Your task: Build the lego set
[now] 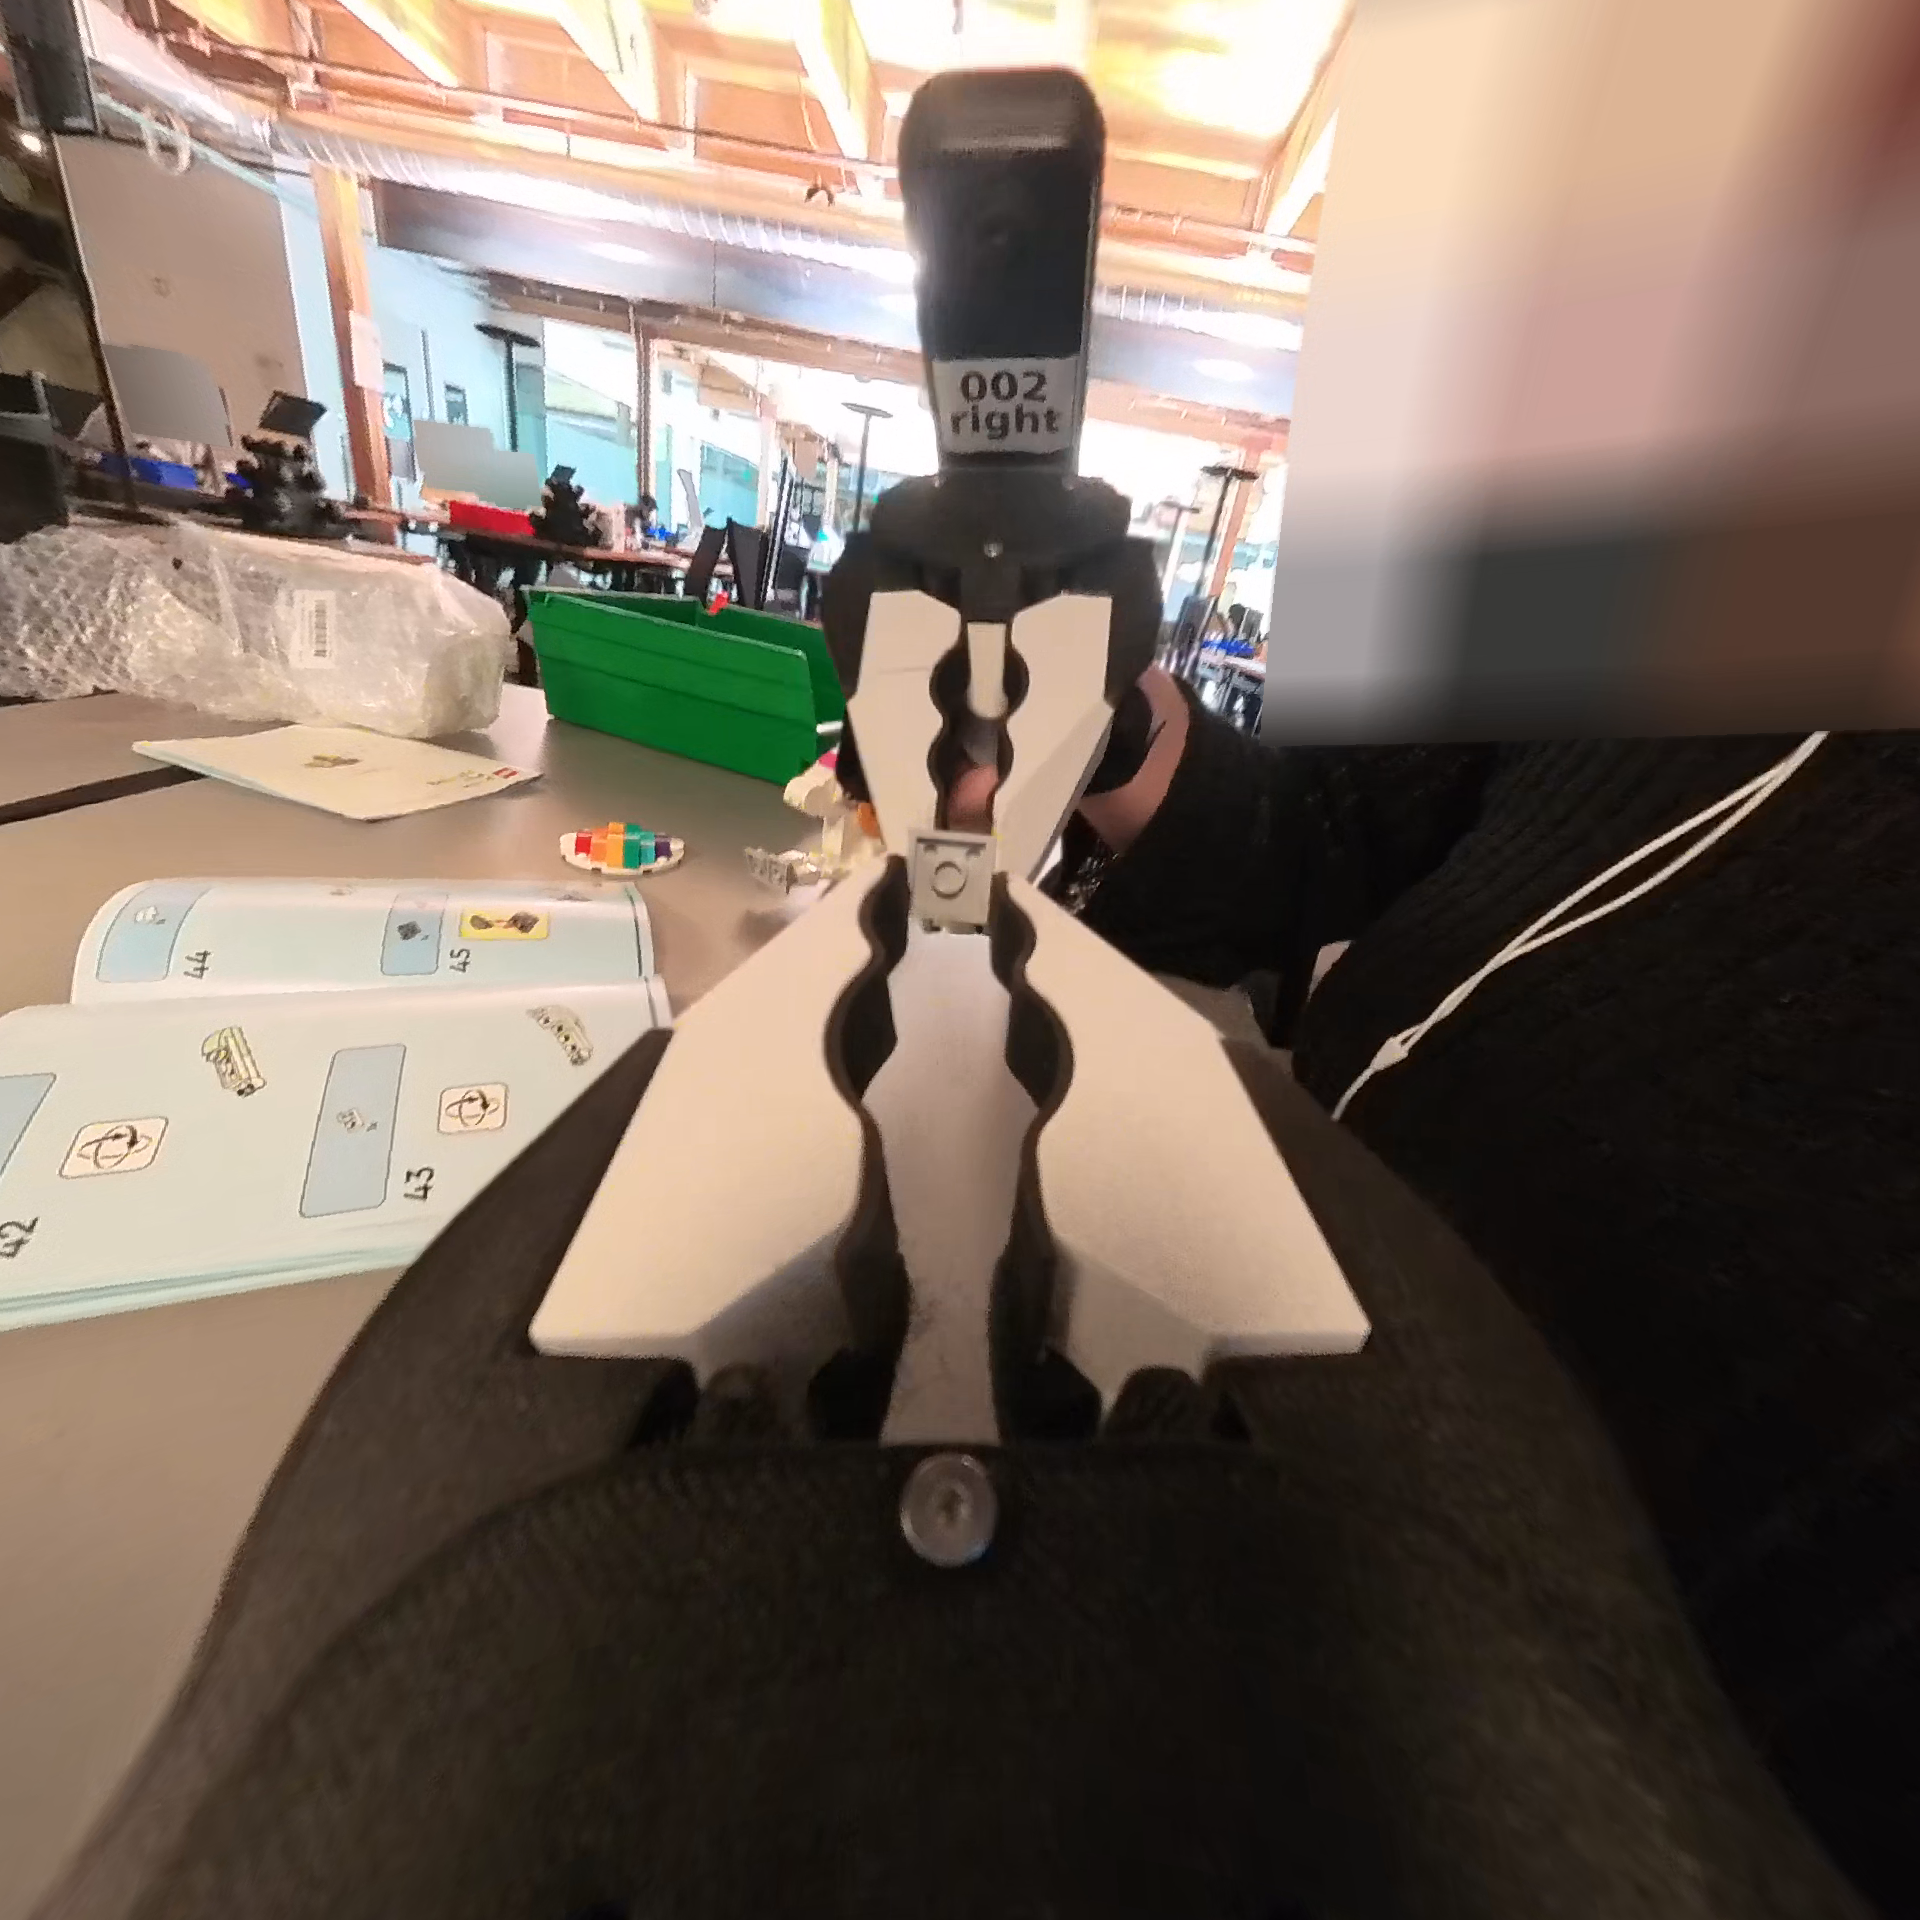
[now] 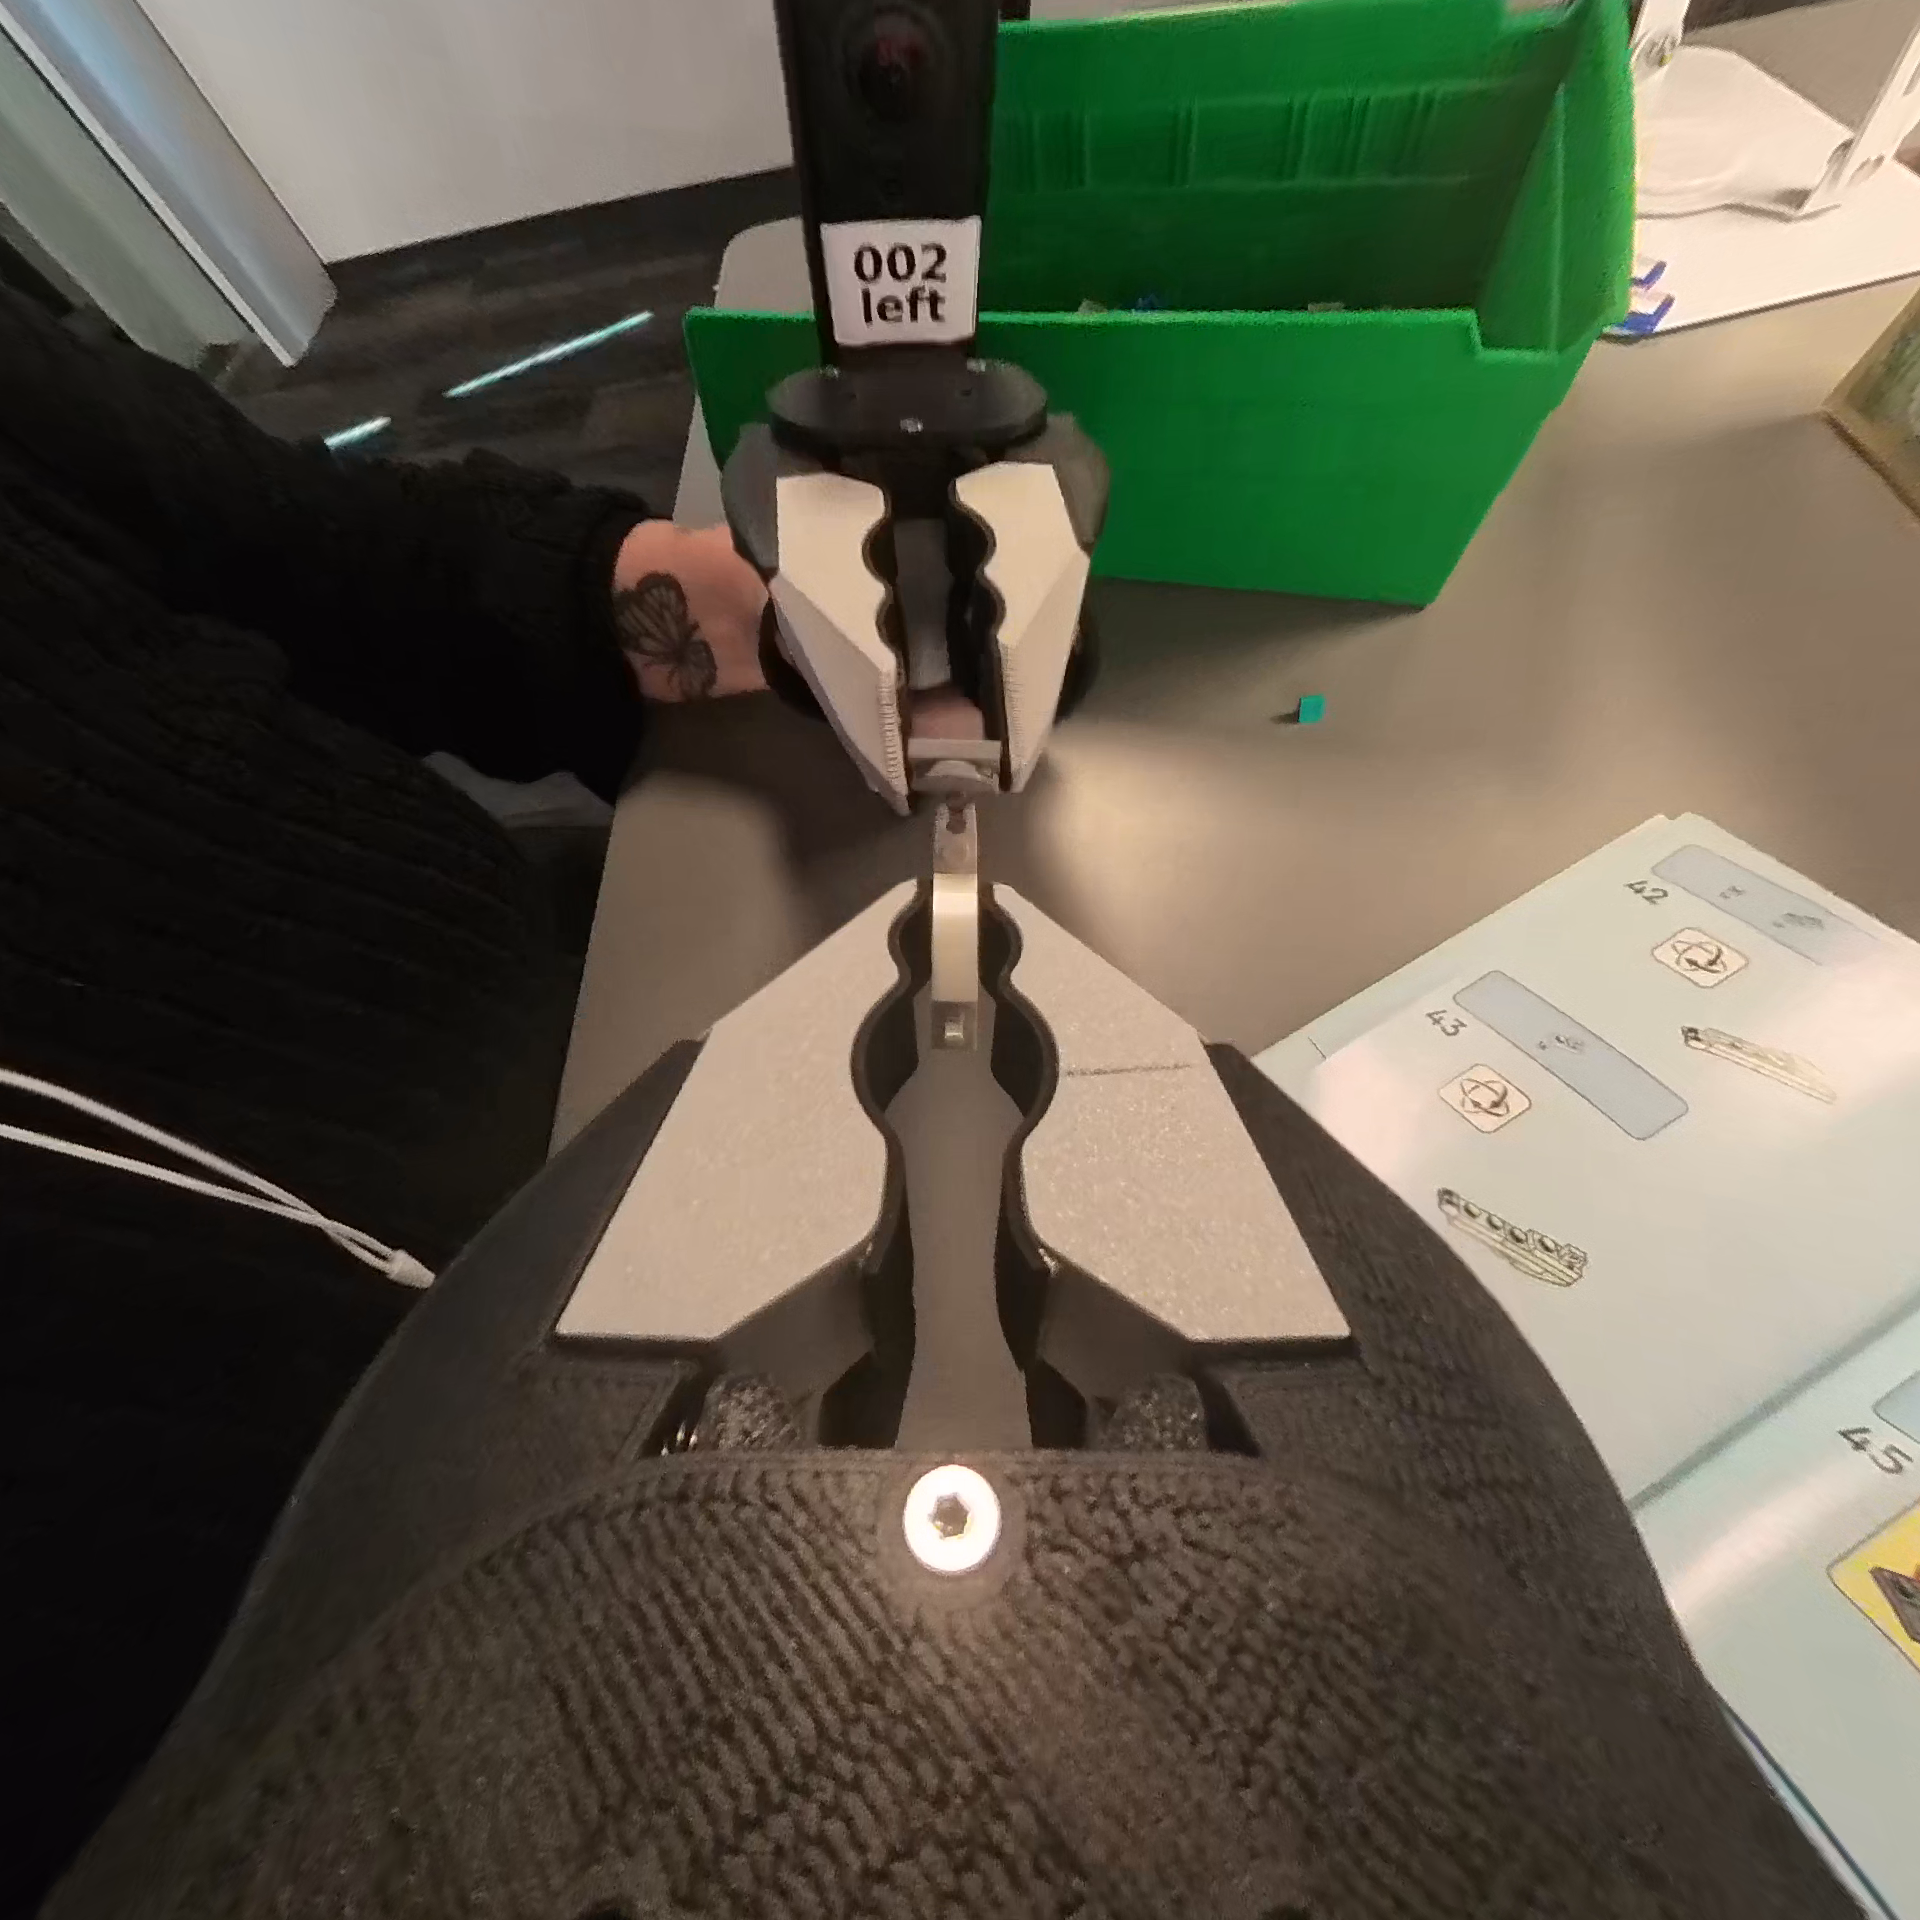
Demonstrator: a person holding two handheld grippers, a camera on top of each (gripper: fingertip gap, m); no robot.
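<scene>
My left gripper [image 1: 948, 896] is shut on a small grey square plate [image 1: 948, 879] with one stud facing the camera. My right gripper [image 1: 951, 808] faces it tip to tip, shut on a long white piece [image 1: 987, 665] seen edge on. In the right wrist view my right gripper [image 2: 954, 902] holds that white piece [image 2: 953, 940], whose grey front end [image 2: 954, 844] touches or nearly touches the grey plate [image 2: 951, 750] in the left gripper [image 2: 954, 787]. Both are held above the table.
An open instruction booklet [image 1: 312, 1091] [image 2: 1610, 1143] lies on the grey table. A green bin [image 1: 675, 686] [image 2: 1299, 468] stands behind. A round white plate with coloured pieces [image 1: 621, 847], a small white build [image 1: 821, 810], a teal piece [image 2: 1311, 709] and a bubble-wrapped package [image 1: 260, 634] lie around. The tips of both grippers are at nearly the same place.
</scene>
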